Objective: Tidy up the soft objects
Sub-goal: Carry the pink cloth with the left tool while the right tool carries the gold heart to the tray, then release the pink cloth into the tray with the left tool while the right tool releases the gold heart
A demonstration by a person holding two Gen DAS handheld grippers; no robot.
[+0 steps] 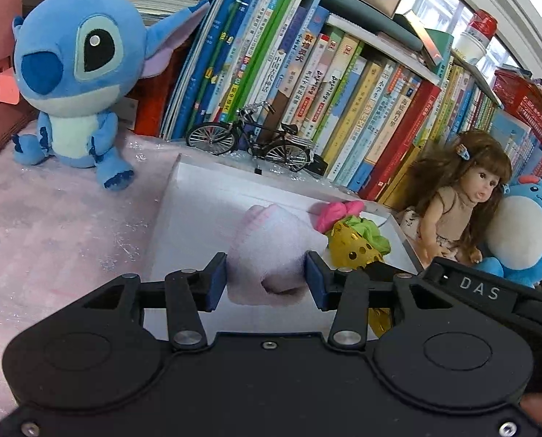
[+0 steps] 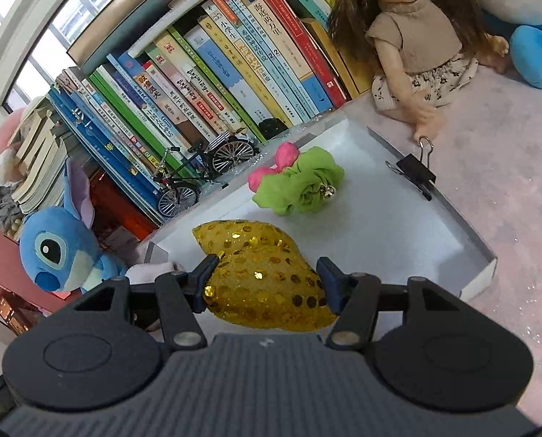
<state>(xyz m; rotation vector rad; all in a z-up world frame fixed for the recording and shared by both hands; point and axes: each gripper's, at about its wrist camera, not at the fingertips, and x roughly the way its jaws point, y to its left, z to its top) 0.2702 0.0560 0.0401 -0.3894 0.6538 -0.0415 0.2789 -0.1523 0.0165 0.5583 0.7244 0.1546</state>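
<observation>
Fingers (image 1: 218, 280) of both grippers clench soft toys over the white tray (image 2: 467, 225); either could slip sideways, missing it.

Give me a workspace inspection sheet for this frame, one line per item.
Surface: pink fuzzy cloth; shallow white tray on it.
Job's things: pale pink plush and gold sequin pouch held over the tray; green fabric flower with pink bow lies in it.
Clutter: binder clip on tray rim; model bicycle.
Grippers: left gripper jaws shut on the plush; right gripper jaws shut on the pouch.
Cables: nothing seen.
Surroundings: book row, blue plush, doll, window.
</observation>
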